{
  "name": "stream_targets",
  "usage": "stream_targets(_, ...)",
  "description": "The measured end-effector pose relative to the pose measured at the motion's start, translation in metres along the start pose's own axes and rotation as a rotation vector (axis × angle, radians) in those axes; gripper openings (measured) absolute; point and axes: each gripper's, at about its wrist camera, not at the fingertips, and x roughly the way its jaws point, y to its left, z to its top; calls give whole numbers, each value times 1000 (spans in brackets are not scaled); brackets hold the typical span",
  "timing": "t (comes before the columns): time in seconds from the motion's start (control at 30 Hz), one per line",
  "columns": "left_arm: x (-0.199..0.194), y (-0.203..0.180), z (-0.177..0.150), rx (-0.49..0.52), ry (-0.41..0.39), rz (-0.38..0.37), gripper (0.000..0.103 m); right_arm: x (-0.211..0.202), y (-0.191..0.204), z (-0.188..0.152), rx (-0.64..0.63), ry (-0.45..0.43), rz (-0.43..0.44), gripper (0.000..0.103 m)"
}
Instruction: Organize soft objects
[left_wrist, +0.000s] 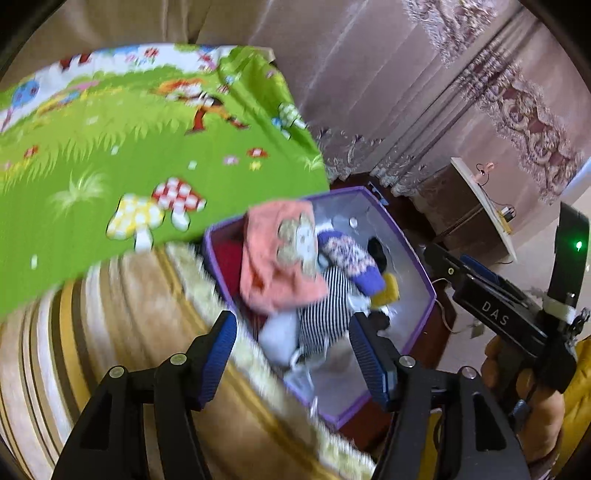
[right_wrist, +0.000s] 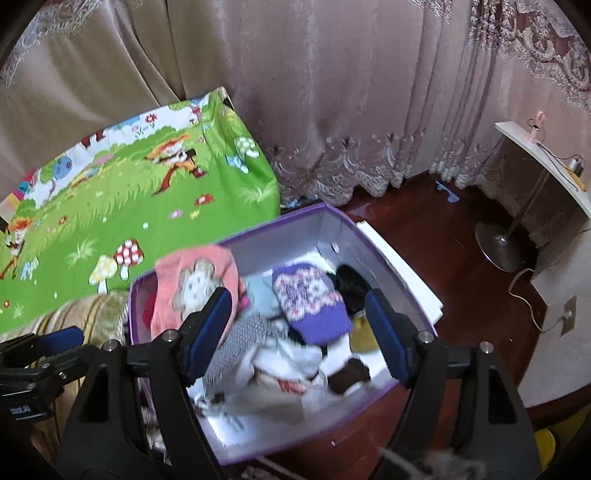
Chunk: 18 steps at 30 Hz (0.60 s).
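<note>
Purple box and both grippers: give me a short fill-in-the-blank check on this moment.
1. The pink cloth lies in the box at its ____ end in the right wrist view.
2. Both the left gripper and the right gripper are ____.
3. The box stands beside a ____ mat.

Missing words: left; open; green
</note>
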Motion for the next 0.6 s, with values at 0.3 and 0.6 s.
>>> stream_targets(0.3, -17, 4, -34, 13, -58, 25, 69, -45, 0, -53, 14, 45, -45, 78)
stream_targets(0.6, -13, -6, -37, 35, -85, 38, 87, -56, -1, -71, 38, 15, -57, 78)
